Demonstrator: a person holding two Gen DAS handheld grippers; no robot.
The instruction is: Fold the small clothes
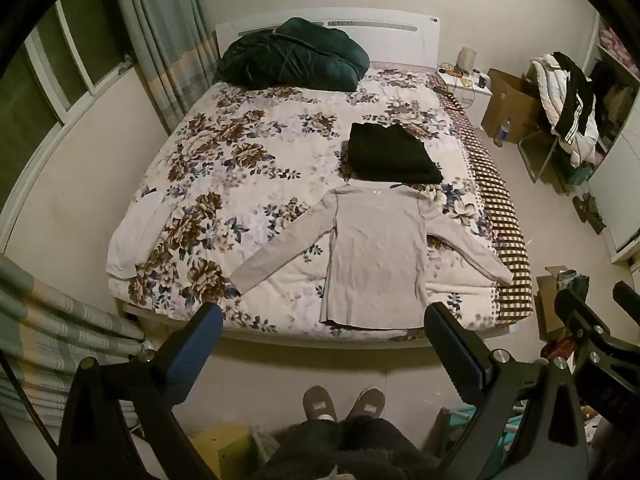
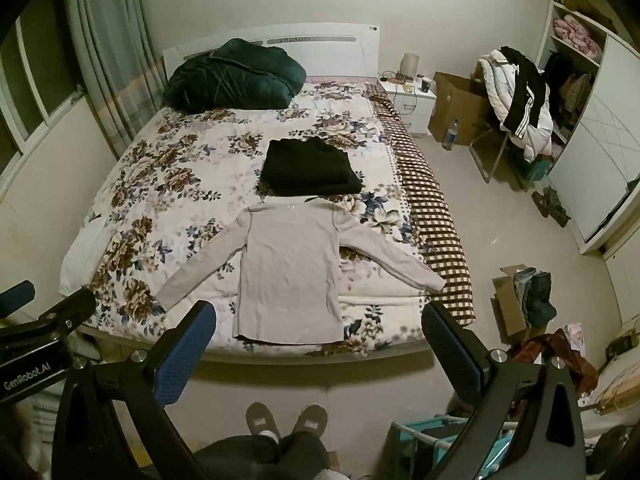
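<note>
A pale grey long-sleeved shirt (image 1: 376,256) (image 2: 292,268) lies flat on the floral bed cover (image 1: 240,168) (image 2: 168,184), both sleeves spread out, its hem at the near bed edge. Behind it sits a folded black garment (image 1: 392,156) (image 2: 310,170). My left gripper (image 1: 324,316) is open, held high above the foot of the bed, with nothing between its blue-padded fingers. My right gripper (image 2: 318,318) is open too, likewise empty and well above the shirt. The right gripper's tip (image 1: 592,316) shows at the edge of the left wrist view.
A dark green duvet (image 1: 292,56) (image 2: 236,76) is bundled at the headboard. A person's slippered feet (image 1: 344,402) (image 2: 286,420) stand on the floor at the bed's foot. Right of the bed are a nightstand (image 2: 408,98), cardboard boxes (image 2: 460,108), a clothes-laden chair (image 2: 516,104) and a wardrobe (image 2: 592,152).
</note>
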